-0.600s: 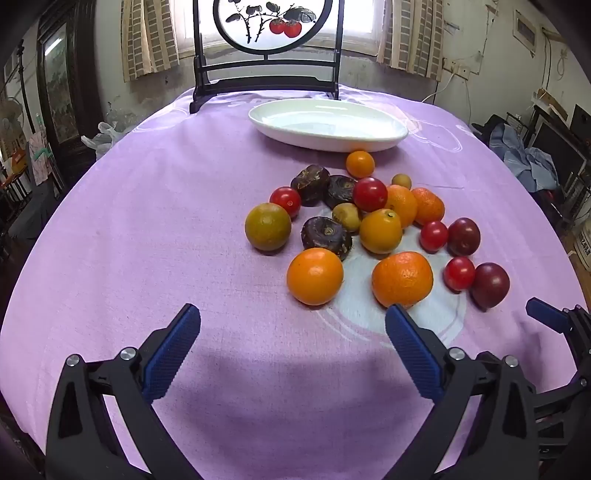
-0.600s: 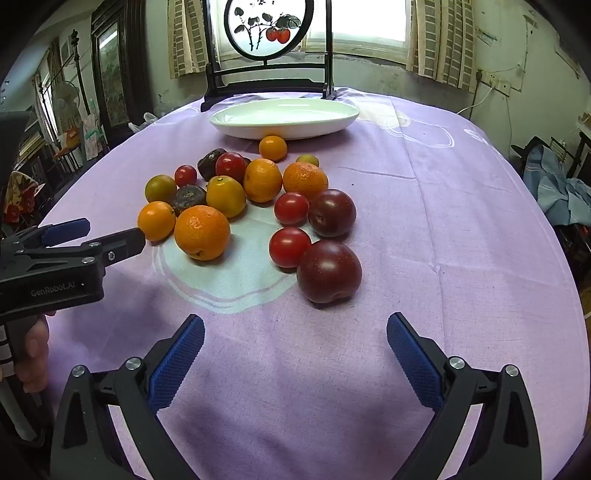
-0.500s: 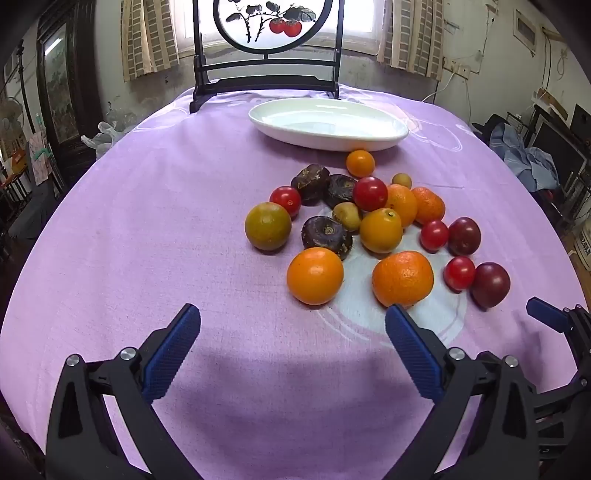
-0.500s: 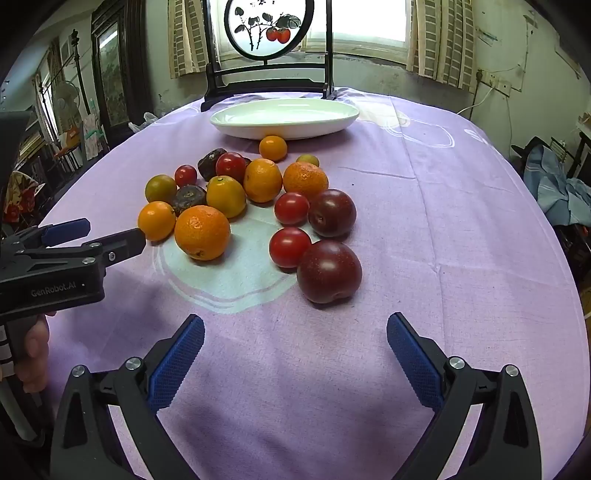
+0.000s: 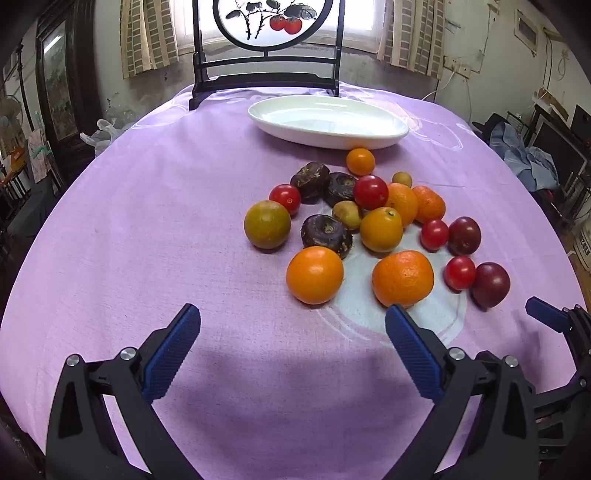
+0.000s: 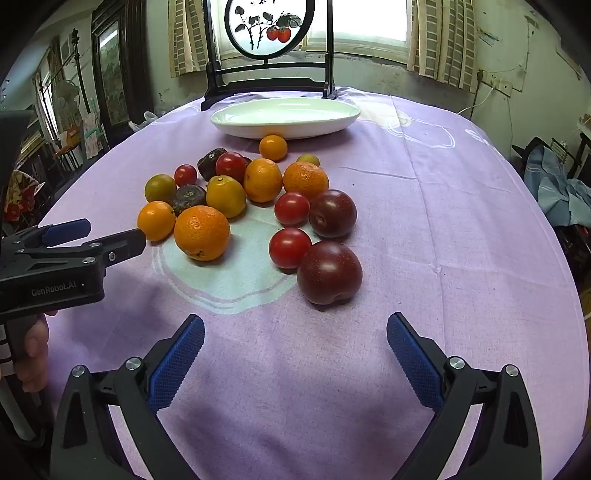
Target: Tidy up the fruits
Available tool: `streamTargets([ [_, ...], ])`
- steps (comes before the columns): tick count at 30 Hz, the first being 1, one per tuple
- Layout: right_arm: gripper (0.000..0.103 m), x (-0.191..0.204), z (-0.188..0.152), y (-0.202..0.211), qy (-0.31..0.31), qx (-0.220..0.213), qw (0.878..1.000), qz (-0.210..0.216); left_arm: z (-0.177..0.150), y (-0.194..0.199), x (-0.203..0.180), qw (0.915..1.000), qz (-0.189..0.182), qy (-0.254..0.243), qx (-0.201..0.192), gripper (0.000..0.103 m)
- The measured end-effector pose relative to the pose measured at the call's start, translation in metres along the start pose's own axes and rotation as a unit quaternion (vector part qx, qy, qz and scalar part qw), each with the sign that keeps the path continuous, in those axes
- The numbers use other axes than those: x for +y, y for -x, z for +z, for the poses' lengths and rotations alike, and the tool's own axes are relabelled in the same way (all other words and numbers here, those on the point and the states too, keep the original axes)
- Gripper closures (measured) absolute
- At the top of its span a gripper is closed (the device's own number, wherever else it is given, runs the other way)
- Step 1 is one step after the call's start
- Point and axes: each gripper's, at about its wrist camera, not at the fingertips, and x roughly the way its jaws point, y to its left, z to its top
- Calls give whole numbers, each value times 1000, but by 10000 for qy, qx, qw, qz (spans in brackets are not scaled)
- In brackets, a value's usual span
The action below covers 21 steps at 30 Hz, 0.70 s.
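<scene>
A pile of fruit lies on the purple tablecloth: oranges, red tomatoes, dark plums, dark brown fruits and a green-brown one. An empty white oval plate stands beyond them. My left gripper is open and empty, just short of the nearest oranges; it also shows in the right wrist view. My right gripper is open and empty, just short of the nearest plum.
A dark wooden stand with a round painted panel stands at the table's far edge behind the plate. The right gripper's fingertip shows at the right edge of the left wrist view. Furniture and clothes surround the table.
</scene>
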Motion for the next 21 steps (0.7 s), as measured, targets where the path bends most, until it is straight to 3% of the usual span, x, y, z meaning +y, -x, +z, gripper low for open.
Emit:
streamTargets([
  [21,4,0,1,-1,-1,13,10000,-10,3,-8,0,9997,-102,125,208,5],
])
